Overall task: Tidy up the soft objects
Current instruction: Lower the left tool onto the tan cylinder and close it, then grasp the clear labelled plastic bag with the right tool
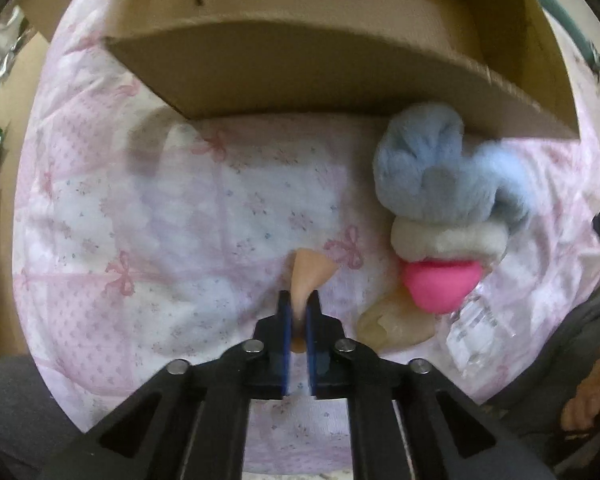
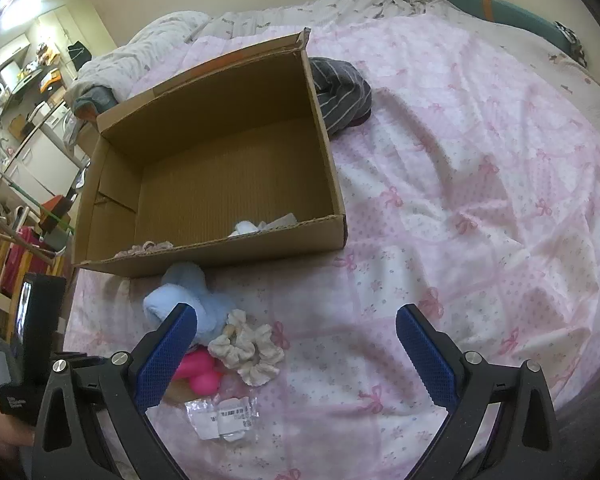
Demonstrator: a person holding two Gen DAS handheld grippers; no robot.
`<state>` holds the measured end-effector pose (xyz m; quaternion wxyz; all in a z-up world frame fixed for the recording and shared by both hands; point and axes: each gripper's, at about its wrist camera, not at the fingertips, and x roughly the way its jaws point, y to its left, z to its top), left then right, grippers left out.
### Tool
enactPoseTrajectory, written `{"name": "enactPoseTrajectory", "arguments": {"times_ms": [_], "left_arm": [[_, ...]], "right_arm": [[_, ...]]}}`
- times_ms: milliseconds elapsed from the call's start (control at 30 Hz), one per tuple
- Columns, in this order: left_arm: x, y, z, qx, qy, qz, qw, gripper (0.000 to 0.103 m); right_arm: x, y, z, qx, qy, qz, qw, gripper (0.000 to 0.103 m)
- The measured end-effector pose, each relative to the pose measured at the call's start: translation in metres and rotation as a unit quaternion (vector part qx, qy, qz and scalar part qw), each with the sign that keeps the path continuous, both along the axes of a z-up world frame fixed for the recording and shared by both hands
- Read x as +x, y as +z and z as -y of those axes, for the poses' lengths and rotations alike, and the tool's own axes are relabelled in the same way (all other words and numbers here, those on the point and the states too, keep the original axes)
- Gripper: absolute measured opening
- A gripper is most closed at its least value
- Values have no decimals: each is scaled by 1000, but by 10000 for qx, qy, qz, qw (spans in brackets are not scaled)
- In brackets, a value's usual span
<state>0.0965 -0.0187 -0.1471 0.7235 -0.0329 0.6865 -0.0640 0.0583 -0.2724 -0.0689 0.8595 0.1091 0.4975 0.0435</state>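
Note:
My left gripper (image 1: 299, 304) is shut on a small peach-coloured soft piece (image 1: 310, 276) just above the pink patterned bedspread (image 1: 180, 208). To its right lie a fluffy light-blue item (image 1: 436, 164), a cream scrunchie (image 1: 448, 240) and a pink soft item (image 1: 440, 280). In the right wrist view my right gripper (image 2: 296, 320) stands open over the bedspread, with the blue item (image 2: 192, 300), scrunchie (image 2: 248, 350) and pink item (image 2: 200, 370) to its lower left. The cardboard box (image 2: 324, 128) holds a white soft piece (image 2: 246, 226) and a frilly one (image 2: 148, 247).
A clear plastic packet with a label (image 2: 220, 420) lies by the soft pile. A dark striped cloth (image 2: 340, 92) sits behind the box. A rumpled grey duvet (image 2: 160, 36) covers the bed's far side. Cluttered shelves (image 2: 24, 92) stand left of the bed.

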Motion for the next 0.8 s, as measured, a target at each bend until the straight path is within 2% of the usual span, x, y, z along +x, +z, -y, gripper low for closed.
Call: {"name": "enactPoseTrajectory", "arguments": {"times_ms": [133, 200, 333, 400, 467, 567, 700, 733, 767, 800], "left_arm": [[-3, 19, -12, -251, 224, 253, 9991, 5], [-8, 31, -21, -349, 367, 429, 9978, 5], [-12, 49, -32, -396, 577, 692, 9951, 5], [-14, 55, -37, -403, 617, 773, 9943, 5], [-14, 62, -41, -402, 659, 809, 9937, 5], [-11, 63, -47, -358, 687, 865, 9932, 5], [-5, 64, -38, -328, 643, 930, 9930, 5], [-4, 64, -37, -328, 633, 935, 9931, 5], [-4, 64, -36, -335, 626, 931, 9931, 5], [-4, 63, -35, -320, 622, 934, 9932, 5]], "right_arm": [[-2, -1, -2, 51, 72, -58, 9999, 103], [-2, -3, -4, 344, 255, -196, 9989, 103], [-4, -19, -19, 739, 799, -762, 9911, 103], [-6, -30, -34, 573, 1103, -1063, 9865, 103], [-10, -42, -53, 188, 1440, -1299, 9808, 103], [-19, -53, -82, -303, 1968, -1428, 9695, 103], [-26, -65, -105, -621, 2359, -1559, 9572, 103], [-26, -68, -107, -649, 2394, -1597, 9555, 102], [-26, -71, -109, -650, 2416, -1650, 9540, 94], [-26, -74, -109, -644, 2418, -1707, 9530, 91]]}}
